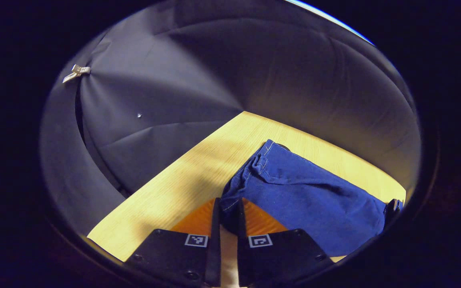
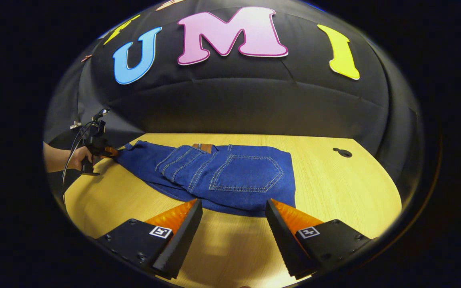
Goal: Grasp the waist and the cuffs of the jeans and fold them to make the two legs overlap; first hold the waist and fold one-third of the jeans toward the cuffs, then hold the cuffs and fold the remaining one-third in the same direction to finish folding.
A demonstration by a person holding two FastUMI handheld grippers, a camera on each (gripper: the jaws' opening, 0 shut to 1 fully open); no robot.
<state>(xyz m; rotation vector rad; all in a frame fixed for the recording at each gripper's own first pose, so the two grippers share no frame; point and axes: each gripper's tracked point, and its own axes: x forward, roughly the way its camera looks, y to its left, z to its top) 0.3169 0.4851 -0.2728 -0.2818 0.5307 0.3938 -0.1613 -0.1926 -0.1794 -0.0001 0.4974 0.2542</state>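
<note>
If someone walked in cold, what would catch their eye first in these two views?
The blue jeans spread across the wooden table, back pocket up. In the left gripper view, the left gripper is shut on a fold of the denim. The right gripper hangs open before the near edge of the jeans.

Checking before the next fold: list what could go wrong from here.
1. The left gripper pinches only a thin edge of the blue denim jeans; the heavy cloth may slip out when pulled.
2. The right gripper is open short of the jeans' near edge, holding nothing; pulling from one end alone could drag the jeans across the light wooden table and skew them.
3. The legs look bunched, so the layers may fold unevenly.
</note>
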